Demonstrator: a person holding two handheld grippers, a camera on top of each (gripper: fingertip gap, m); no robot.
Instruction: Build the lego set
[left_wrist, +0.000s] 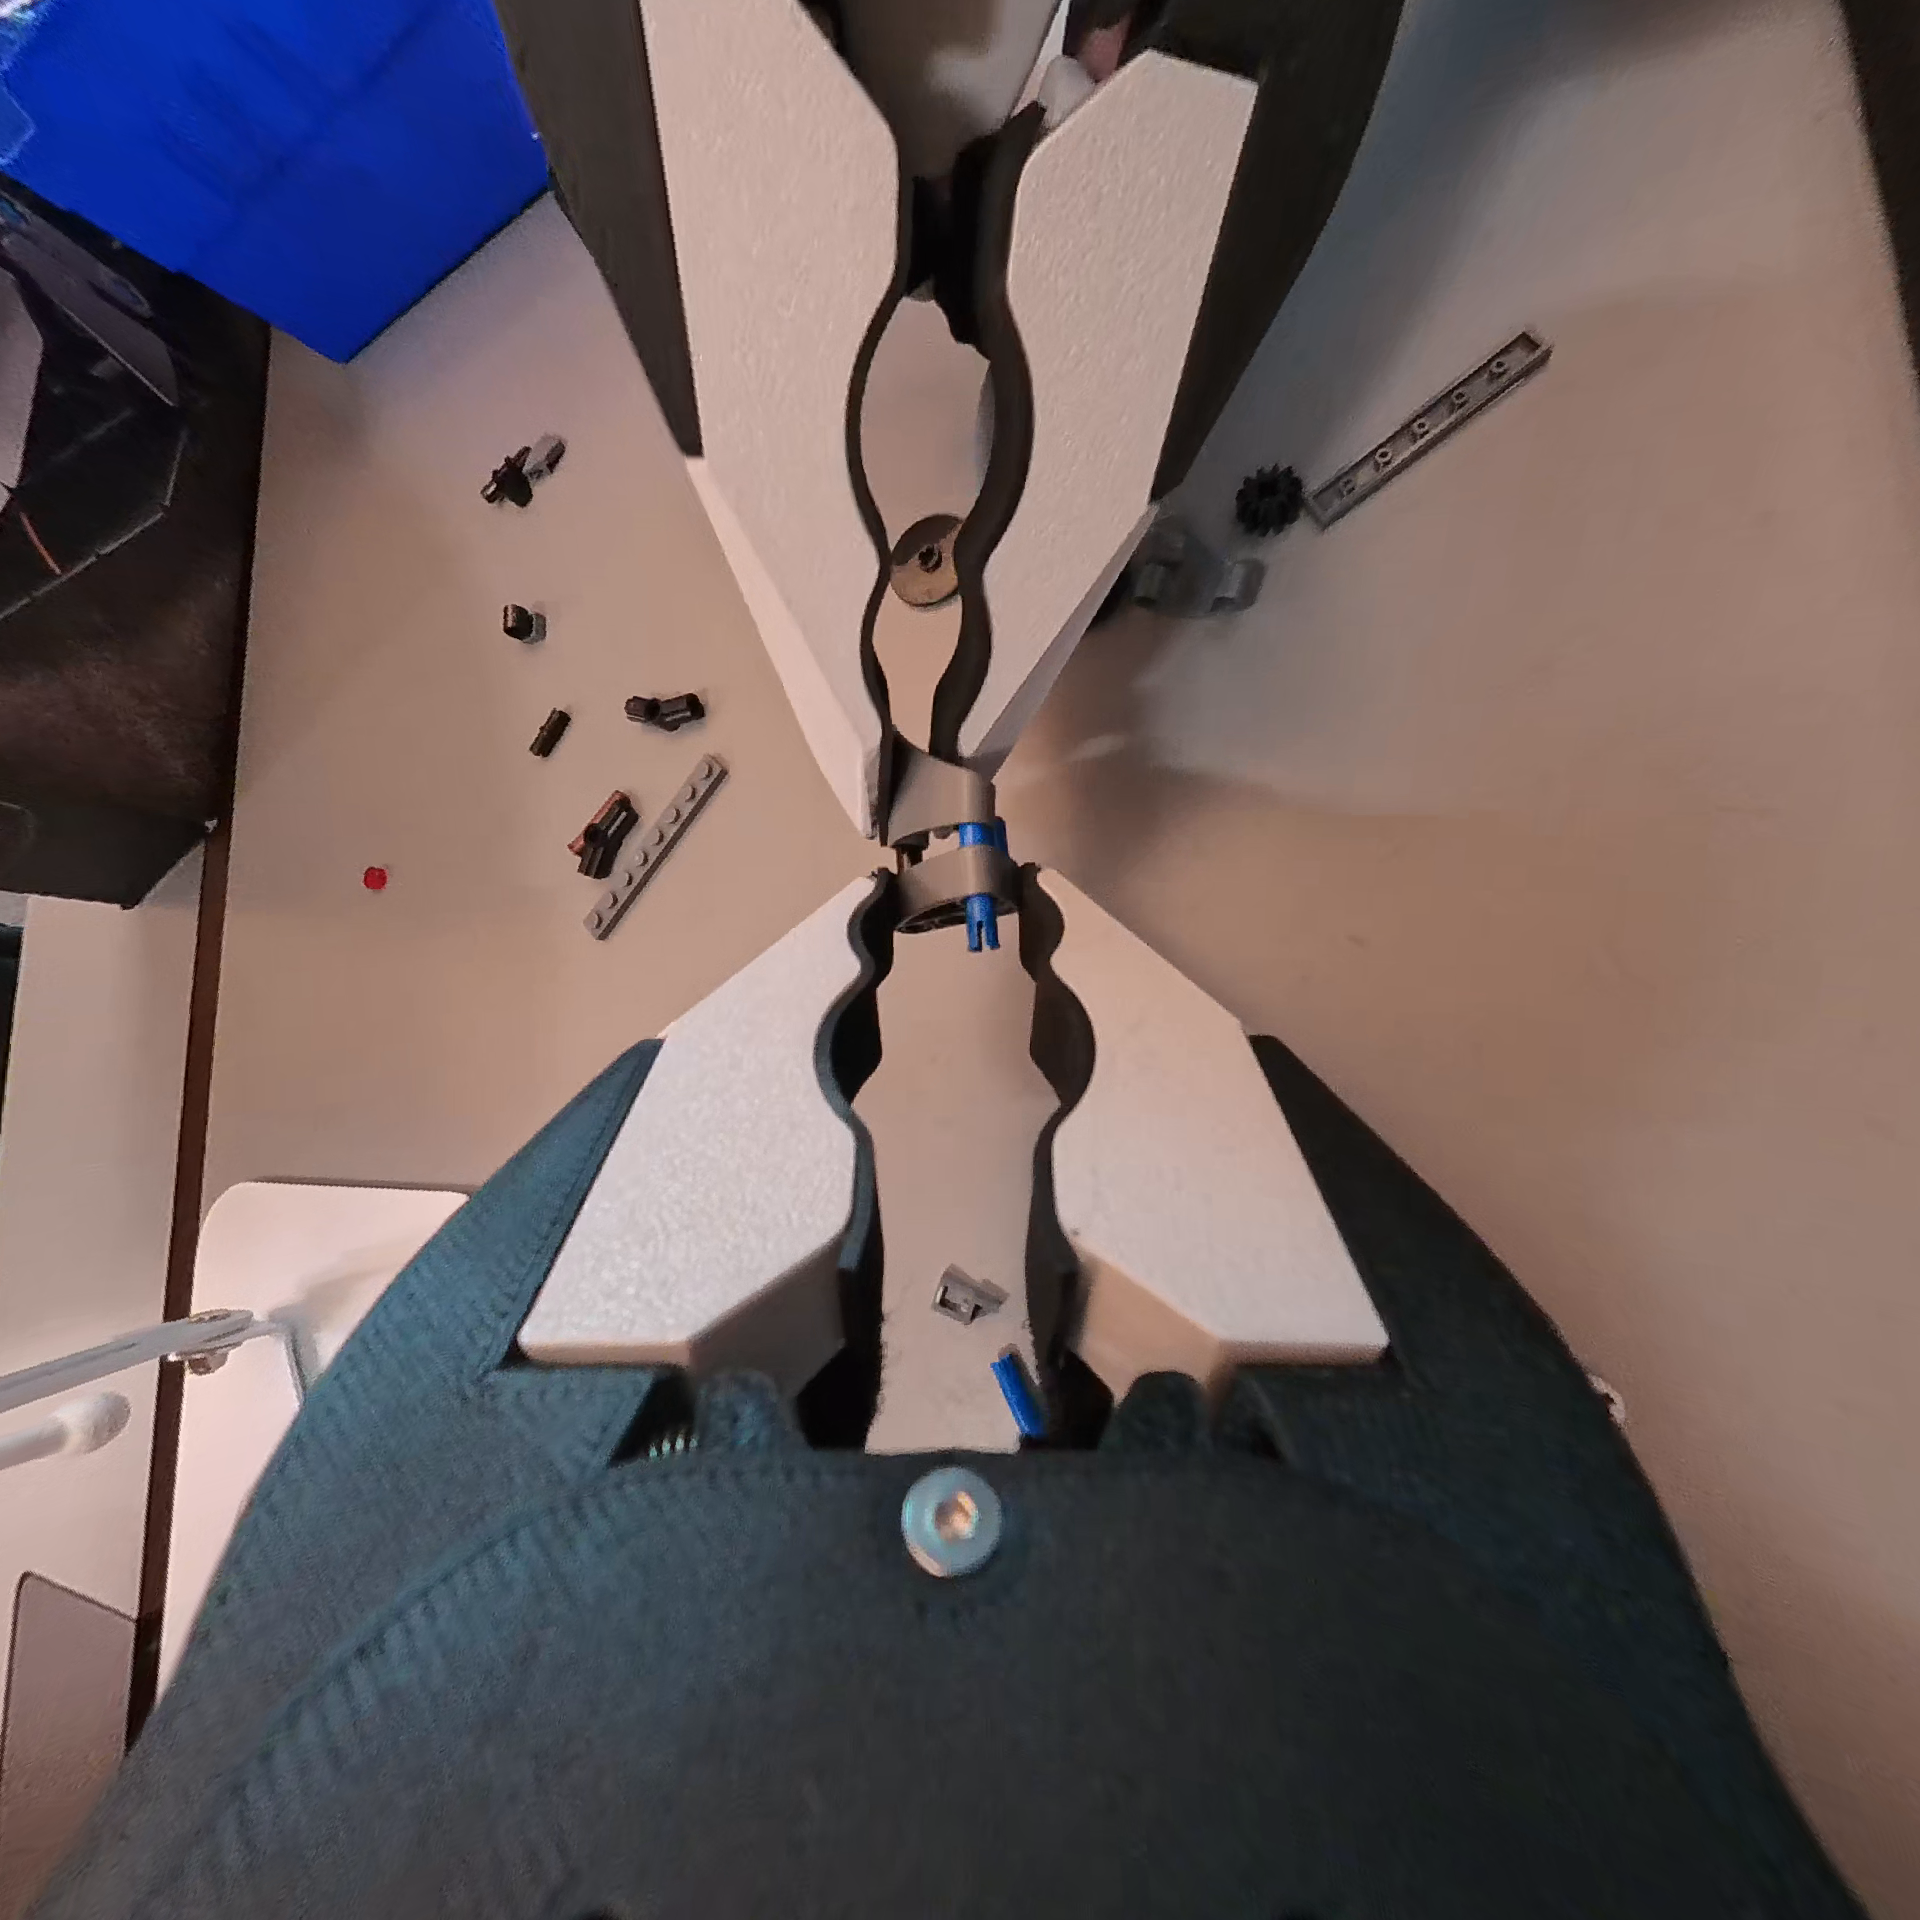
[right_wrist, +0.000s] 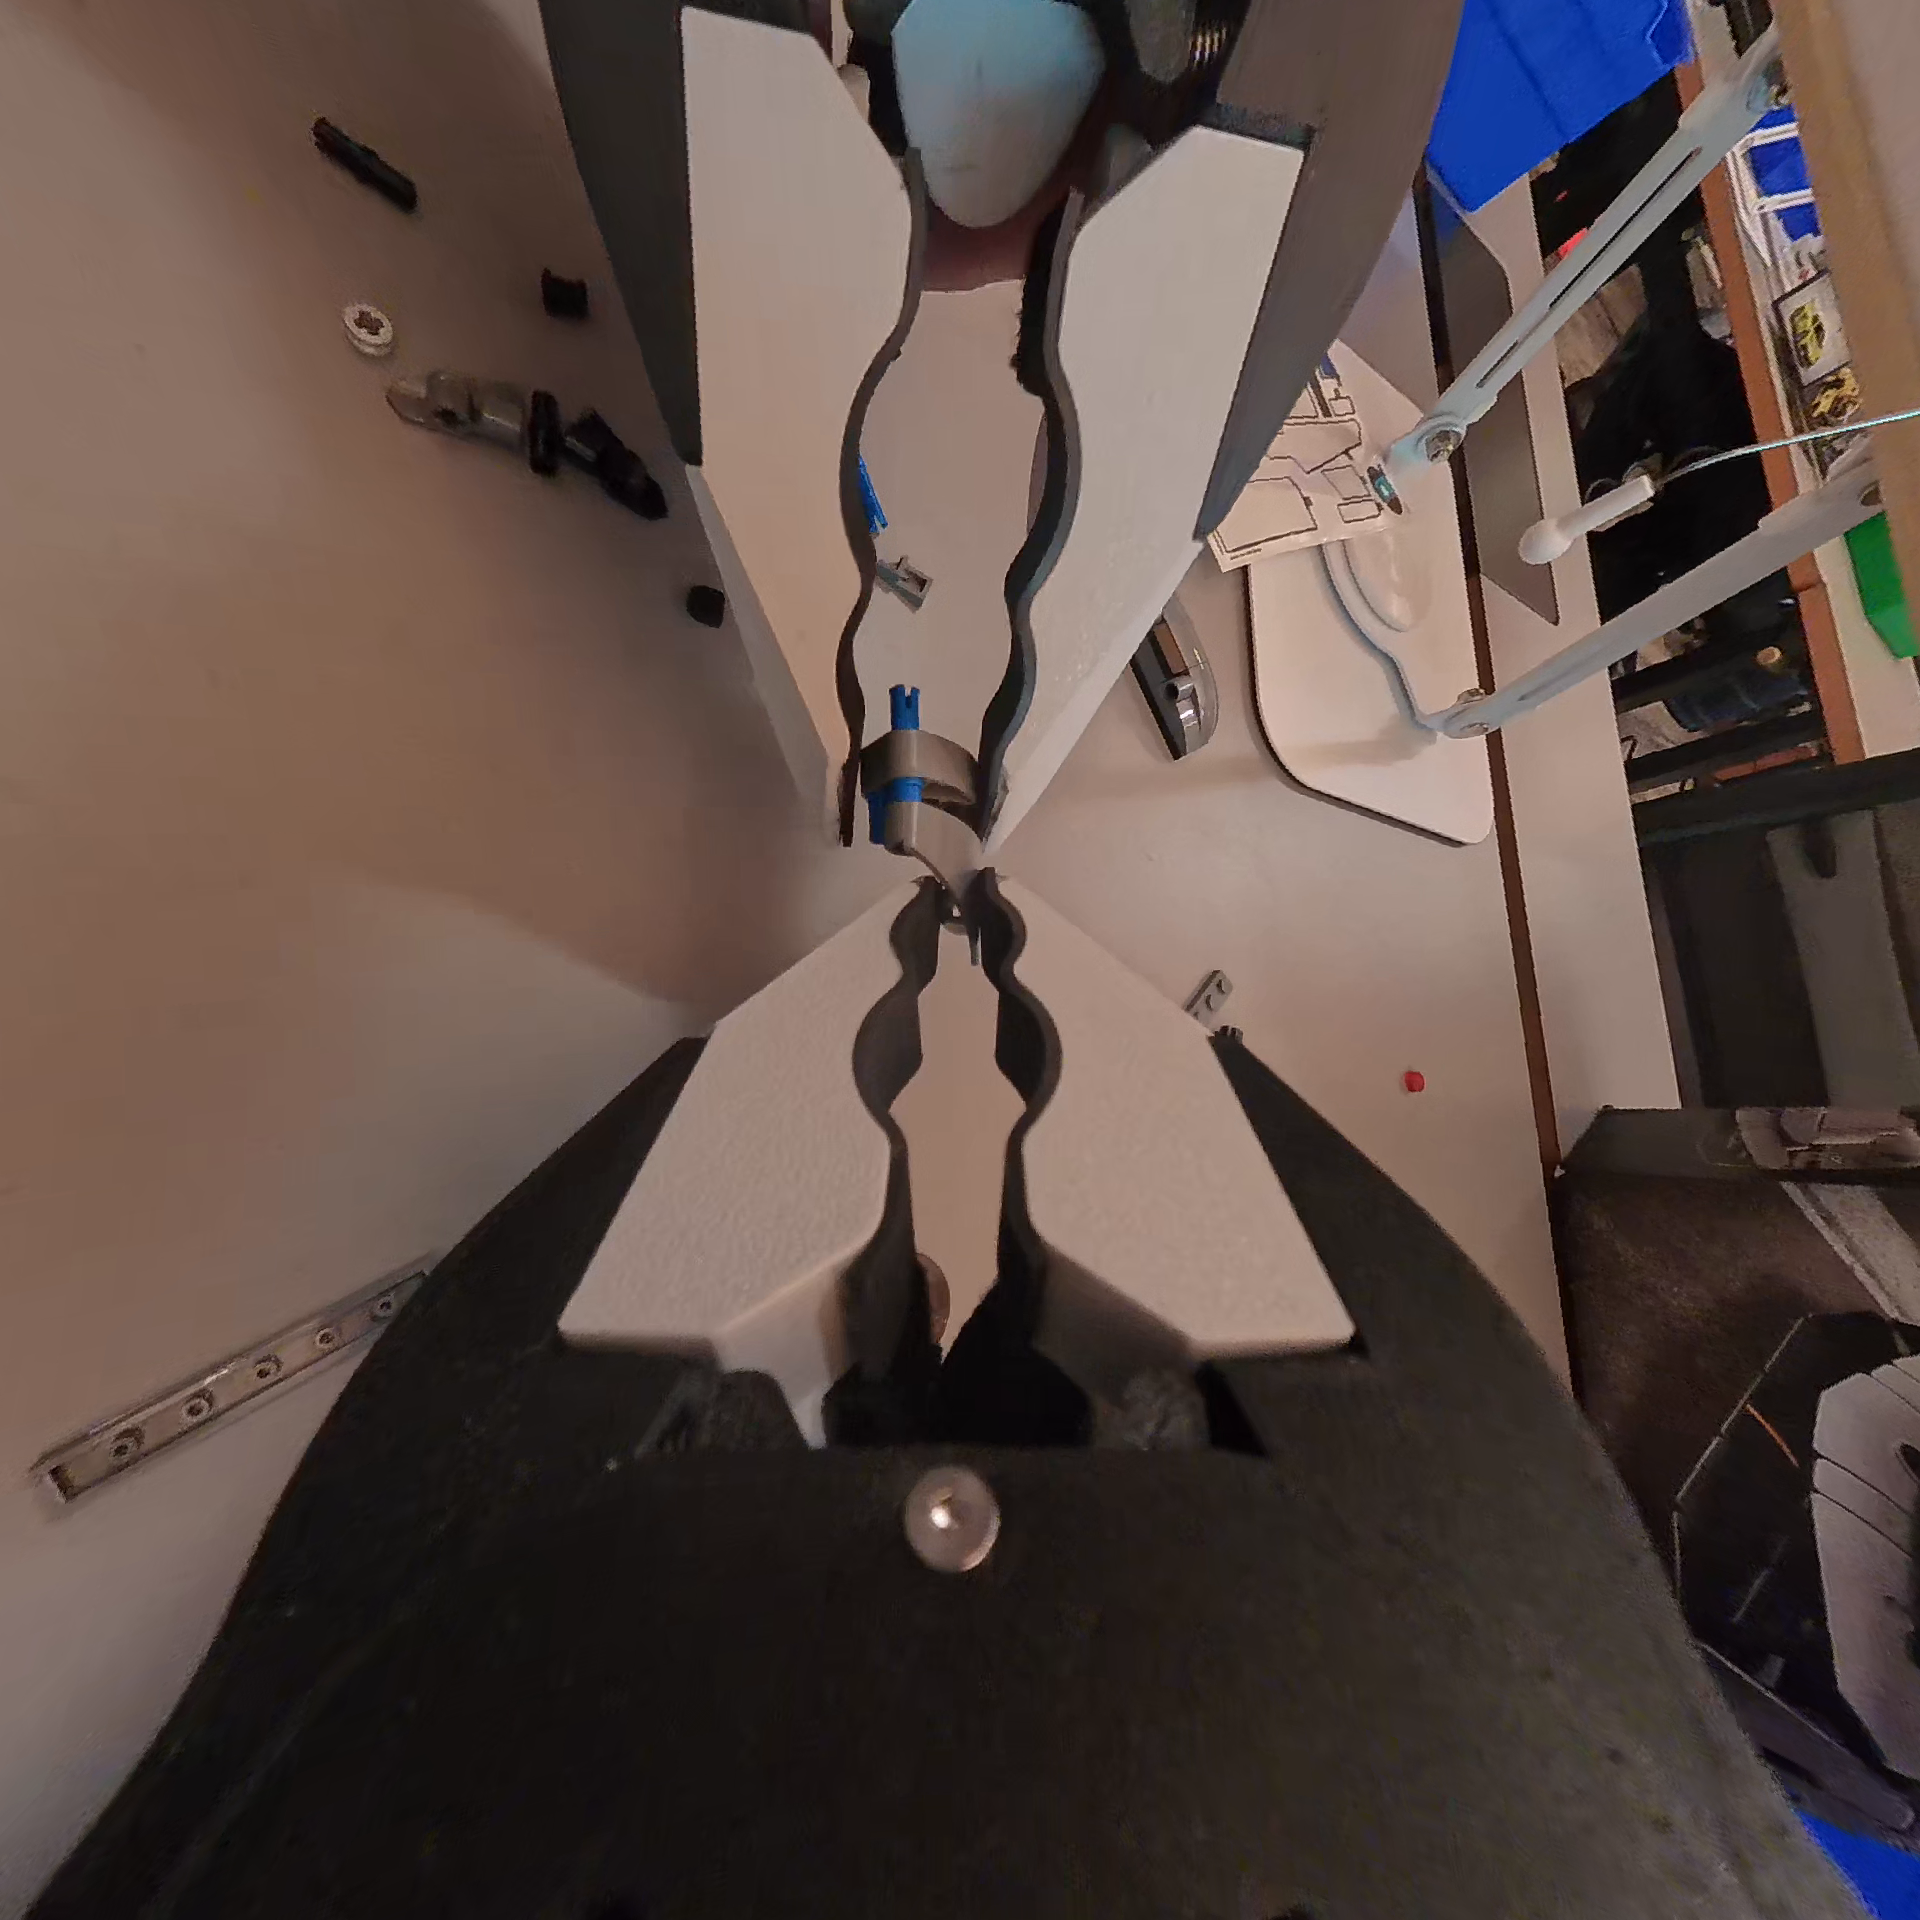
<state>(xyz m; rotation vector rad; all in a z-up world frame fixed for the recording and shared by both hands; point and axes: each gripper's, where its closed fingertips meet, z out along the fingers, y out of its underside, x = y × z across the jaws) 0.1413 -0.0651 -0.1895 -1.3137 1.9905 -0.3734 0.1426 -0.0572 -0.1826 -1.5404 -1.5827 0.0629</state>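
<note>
Your left gripper (left_wrist: 940, 902) and right gripper (right_wrist: 954, 894) meet tip to tip above the table (left_wrist: 1455, 935), each clamped on a grey piece (left_wrist: 951, 852) with blue pin (left_wrist: 982, 914); joining is underway; next, press squarely.

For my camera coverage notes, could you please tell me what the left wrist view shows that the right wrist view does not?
Only the left wrist view shows the black gear and a dark disc between the far fingers. Only the right wrist view shows the instruction sheet and the white round piece. Both show the left gripper and the right gripper meeting tip to tip on the grey piece with blue pin, plus the red stud.
</note>
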